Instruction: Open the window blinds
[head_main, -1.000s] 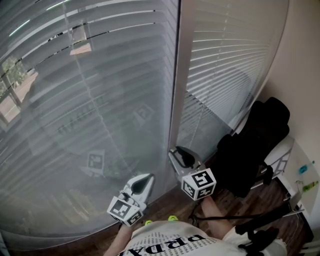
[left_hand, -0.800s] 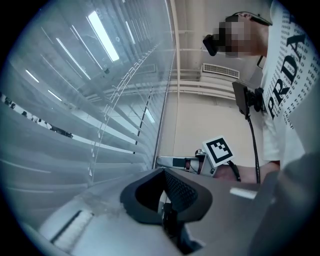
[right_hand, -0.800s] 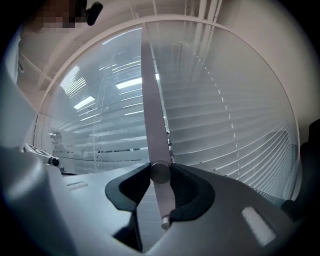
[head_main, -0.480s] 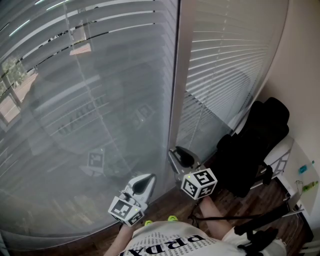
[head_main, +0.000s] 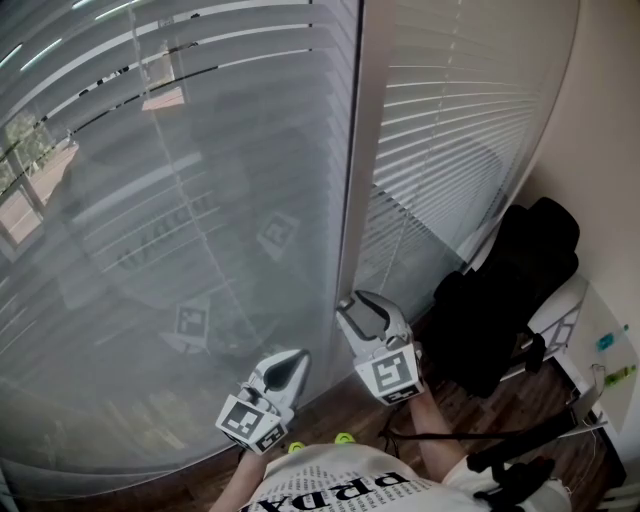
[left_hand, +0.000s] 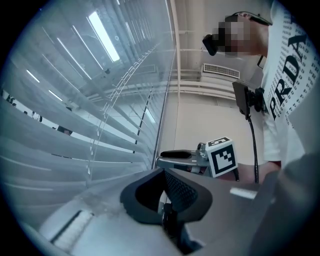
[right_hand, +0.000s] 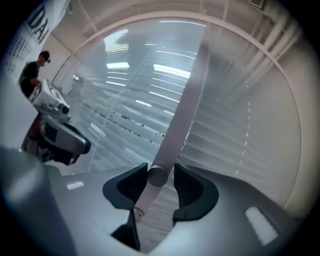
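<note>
Grey slatted blinds (head_main: 200, 200) cover the left pane, and a second set (head_main: 450, 130) covers the pane right of the pale window post (head_main: 352, 180). My right gripper (head_main: 362, 308) points at the foot of that post. In the right gripper view a pale tilt rod (right_hand: 185, 110) comes down between its jaws (right_hand: 162, 182), and its round end (right_hand: 156, 176) sits between the black pads (right_hand: 187, 185). The jaws are opening, with a gap beside the rod. My left gripper (head_main: 290, 360) hangs lower left, shut and holding nothing (left_hand: 162, 172).
A black chair (head_main: 510, 290) draped in dark cloth stands close on the right against the wall. A black cable (head_main: 500, 430) runs across the wooden floor (head_main: 330, 400). A white shelf with small items (head_main: 605, 350) is at the far right edge.
My right gripper has rolled, so its marker cube now shows a different face, and it reaches slightly further toward the post. The left gripper has stayed put.
</note>
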